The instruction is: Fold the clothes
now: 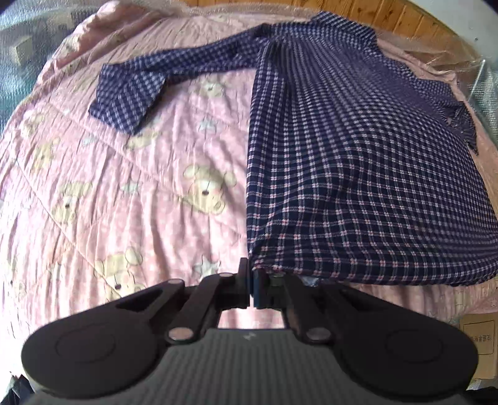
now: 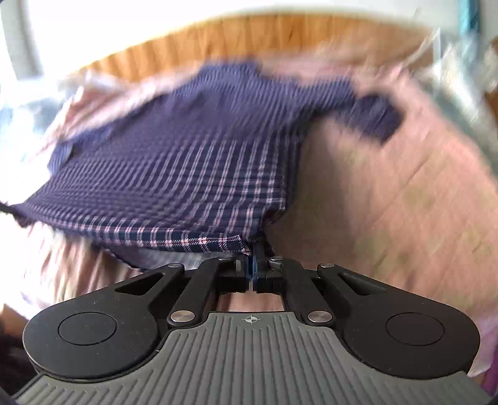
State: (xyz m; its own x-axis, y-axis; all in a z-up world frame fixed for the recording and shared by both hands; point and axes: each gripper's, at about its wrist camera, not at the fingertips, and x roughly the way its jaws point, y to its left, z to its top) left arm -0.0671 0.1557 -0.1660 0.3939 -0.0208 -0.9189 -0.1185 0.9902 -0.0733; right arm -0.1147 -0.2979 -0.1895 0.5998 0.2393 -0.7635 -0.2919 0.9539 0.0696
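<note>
Pink quilt (image 1: 130, 193) printed with teddy bears and stars covers a bed and fills the left side of the left wrist view. Across its upper part lies one sleeve (image 1: 137, 90) of a navy checked shirt (image 1: 358, 174), stretched out to the left with the cuff end bent downward. Right of the sleeve, the shirt's body spreads over the bed, collar end far from the camera and hem nearest it. At the hem's near left corner, the left hand-held gripper (image 1: 251, 288) has its fingers pressed together on the cloth, the corner pinched between them. Wooden boards (image 1: 420, 15) show beyond the bed at the top right.

The right wrist view is blurred by motion. The same shirt (image 2: 193, 162) occupies its left and centre, raised a little off the quilt (image 2: 389, 193) along the near hem, with a sleeve (image 2: 373, 115) reaching to the upper right. The right hand-held gripper (image 2: 252, 274) is closed on the hem's near right corner, cloth caught between its fingers. Bare pink quilt fills the right side.
</note>
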